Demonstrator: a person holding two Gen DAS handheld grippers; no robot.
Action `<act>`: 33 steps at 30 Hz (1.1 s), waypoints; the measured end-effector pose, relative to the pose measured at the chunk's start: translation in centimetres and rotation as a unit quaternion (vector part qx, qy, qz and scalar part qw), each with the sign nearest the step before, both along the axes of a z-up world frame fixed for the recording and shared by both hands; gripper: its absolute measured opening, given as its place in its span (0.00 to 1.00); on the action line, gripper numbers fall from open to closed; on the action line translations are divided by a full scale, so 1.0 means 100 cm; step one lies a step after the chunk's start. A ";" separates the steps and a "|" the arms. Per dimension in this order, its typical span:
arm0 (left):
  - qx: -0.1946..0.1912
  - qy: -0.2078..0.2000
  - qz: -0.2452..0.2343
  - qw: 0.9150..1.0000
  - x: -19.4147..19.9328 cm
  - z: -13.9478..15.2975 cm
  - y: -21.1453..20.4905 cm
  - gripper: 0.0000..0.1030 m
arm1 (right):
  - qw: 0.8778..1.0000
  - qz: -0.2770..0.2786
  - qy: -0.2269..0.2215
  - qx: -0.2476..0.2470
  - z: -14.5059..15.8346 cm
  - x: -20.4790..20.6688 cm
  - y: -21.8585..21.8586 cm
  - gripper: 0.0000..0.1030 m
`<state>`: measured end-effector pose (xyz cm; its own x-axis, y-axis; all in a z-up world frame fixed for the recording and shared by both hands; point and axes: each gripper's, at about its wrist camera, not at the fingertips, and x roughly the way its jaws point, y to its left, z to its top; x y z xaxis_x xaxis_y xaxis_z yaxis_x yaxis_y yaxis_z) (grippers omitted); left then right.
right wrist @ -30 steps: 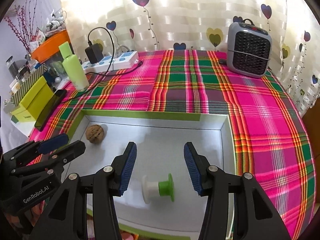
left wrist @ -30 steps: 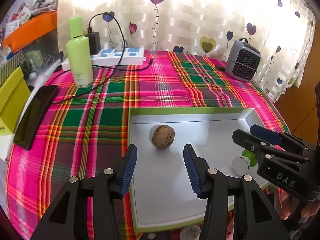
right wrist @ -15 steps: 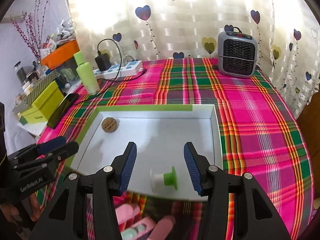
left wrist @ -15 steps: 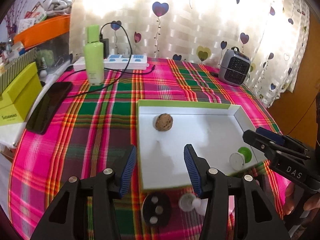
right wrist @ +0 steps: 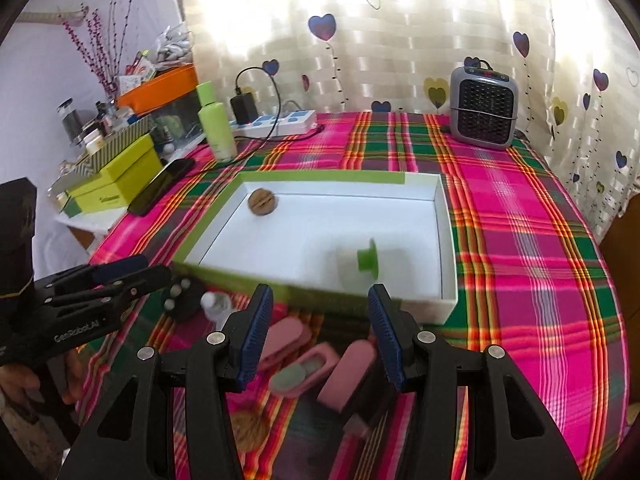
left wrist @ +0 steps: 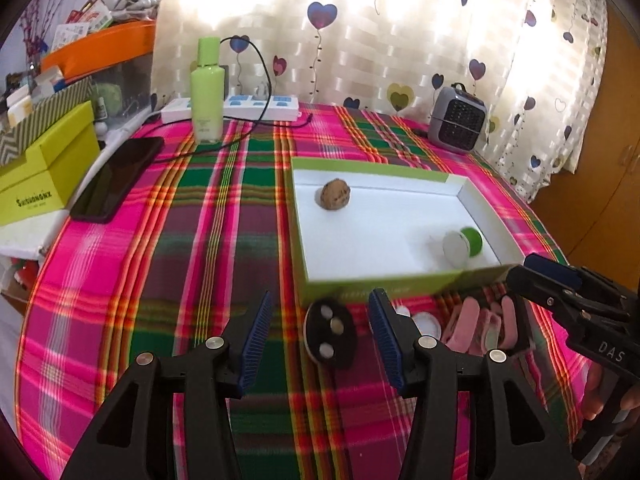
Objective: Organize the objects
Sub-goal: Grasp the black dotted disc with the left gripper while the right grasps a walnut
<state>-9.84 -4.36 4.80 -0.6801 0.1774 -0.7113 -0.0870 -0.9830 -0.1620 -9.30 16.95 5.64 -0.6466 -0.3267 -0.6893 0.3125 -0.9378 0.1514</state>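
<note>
- While a walnut [left wrist: 335, 194] and a green-and-white spool [left wrist: 462, 242] already lie in the white box [left wrist: 384, 280] at centre frame, more items wait on the plaid cloth [left wrist: 180, 240] below its near wall.
- Both tools are released: the left gripper [left wrist: 320, 334] hangs apart over a black disc with three white dots [left wrist: 330, 334] at lower centre, pads clear of it.
- The right gripper [right wrist: 318, 334] hangs parted, holding nothing, above pink cases [right wrist: 316, 364] at lower centre of its view.
- Judged step: choosing the next item to collect.
- Next move likely calls for lowering the pads around one item, then closing squarely; the blurred pink pieces lie crowded together.
</note>
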 end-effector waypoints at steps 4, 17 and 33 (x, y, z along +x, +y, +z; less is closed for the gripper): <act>0.004 0.001 -0.004 1.000 0.006 -0.001 0.000 0.48 | 1.000 0.016 -0.001 -0.002 -0.004 0.012 -0.005 0.49; 0.005 -0.018 -0.017 1.000 0.010 -0.020 0.001 0.51 | 0.997 0.076 -0.018 -0.009 -0.025 0.046 -0.014 0.49; -0.002 -0.035 0.001 0.999 -0.010 -0.035 -0.001 0.51 | 0.992 0.120 -0.039 0.023 -0.044 0.058 -0.031 0.49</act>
